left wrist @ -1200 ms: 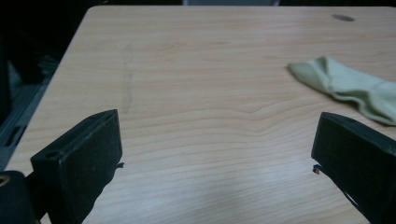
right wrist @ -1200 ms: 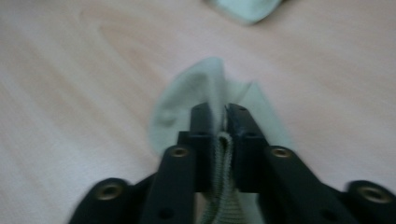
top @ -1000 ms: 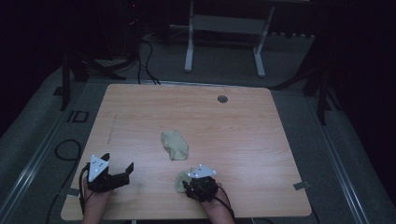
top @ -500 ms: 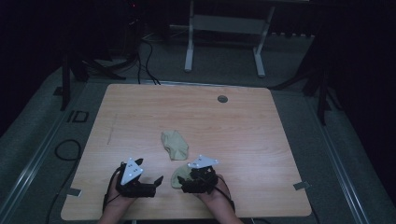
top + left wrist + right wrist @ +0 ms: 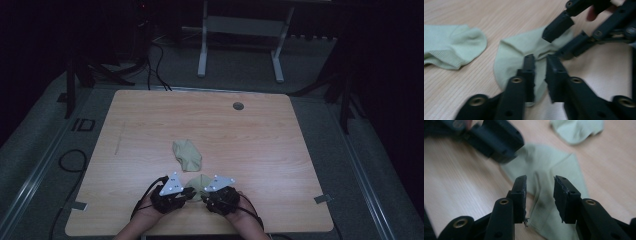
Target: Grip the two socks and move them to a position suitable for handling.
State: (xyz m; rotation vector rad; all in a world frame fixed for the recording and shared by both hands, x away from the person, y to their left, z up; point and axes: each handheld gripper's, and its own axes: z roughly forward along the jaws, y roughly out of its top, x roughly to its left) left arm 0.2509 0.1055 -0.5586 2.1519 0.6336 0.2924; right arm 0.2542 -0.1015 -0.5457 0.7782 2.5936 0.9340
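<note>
Two grippers meet over the near sock (image 5: 199,181) by the table's (image 5: 280,150) front edge. Left gripper (image 5: 539,65): jaws just closing, narrow gap, fabric between, grip uncertain. Right gripper (image 5: 539,187): jaws just closing, still apart astride a fold. Second sock (image 5: 187,154): just beyond the near sock.

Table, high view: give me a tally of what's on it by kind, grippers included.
Pale green socks: 2, one near the middle, one between the grippers
Grippers: 2, left, right
Total: 4
</note>
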